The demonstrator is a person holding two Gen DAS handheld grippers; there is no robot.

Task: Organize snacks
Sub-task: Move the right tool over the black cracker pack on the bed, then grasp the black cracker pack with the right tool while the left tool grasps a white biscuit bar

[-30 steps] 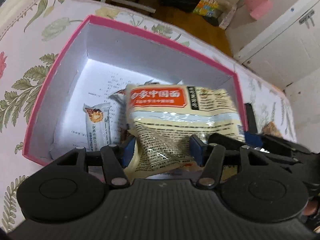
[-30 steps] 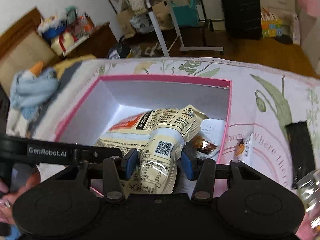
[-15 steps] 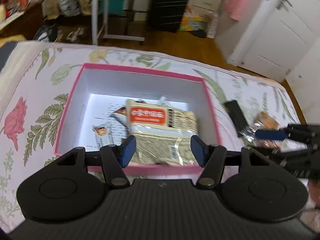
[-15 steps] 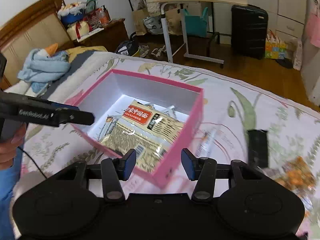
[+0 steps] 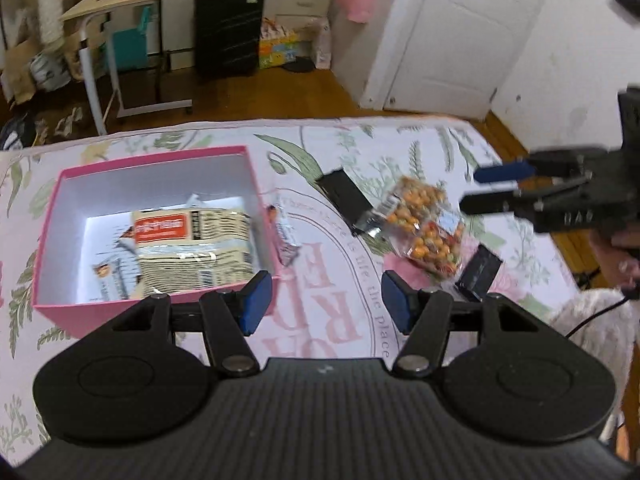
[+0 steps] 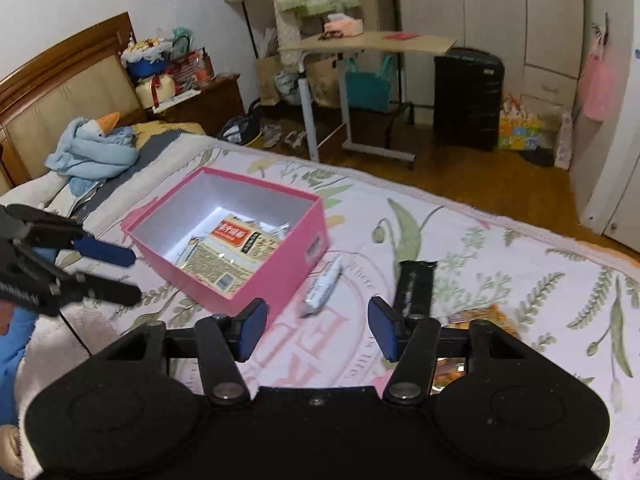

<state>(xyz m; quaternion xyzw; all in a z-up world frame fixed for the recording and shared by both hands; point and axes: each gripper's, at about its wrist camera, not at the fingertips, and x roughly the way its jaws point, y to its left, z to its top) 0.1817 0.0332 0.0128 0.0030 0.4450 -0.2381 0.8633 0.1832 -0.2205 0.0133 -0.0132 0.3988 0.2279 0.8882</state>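
Note:
The noodle packet (image 5: 192, 240) lies flat inside the pink box (image 5: 256, 176), beside a small bar (image 5: 108, 280). My left gripper (image 5: 324, 306) hovers open and empty above the bedspread, just right of the box. On the cover right of the box lie a white snack bar (image 5: 286, 236), two black packets (image 5: 346, 196) (image 5: 478, 272) and a bag of orange snacks (image 5: 424, 228). My right gripper (image 6: 316, 328) is empty with its jaws opening, above the white bar (image 6: 324, 284) and a black packet (image 6: 416, 284). The box (image 6: 280, 276) sits to its left.
The floral bedspread (image 6: 500, 248) ends at a wooden floor beyond. A blue stuffed toy (image 6: 92, 148) lies by the headboard. A rolling table (image 6: 368, 44), a black suitcase (image 6: 468, 96) and a white door (image 5: 460, 32) stand further off. A hand (image 5: 616, 248) holds the right gripper.
Both grippers let go of the noodle packet, which now rests in the box. Both pulled back and up, and the left view swung right toward the loose snacks.

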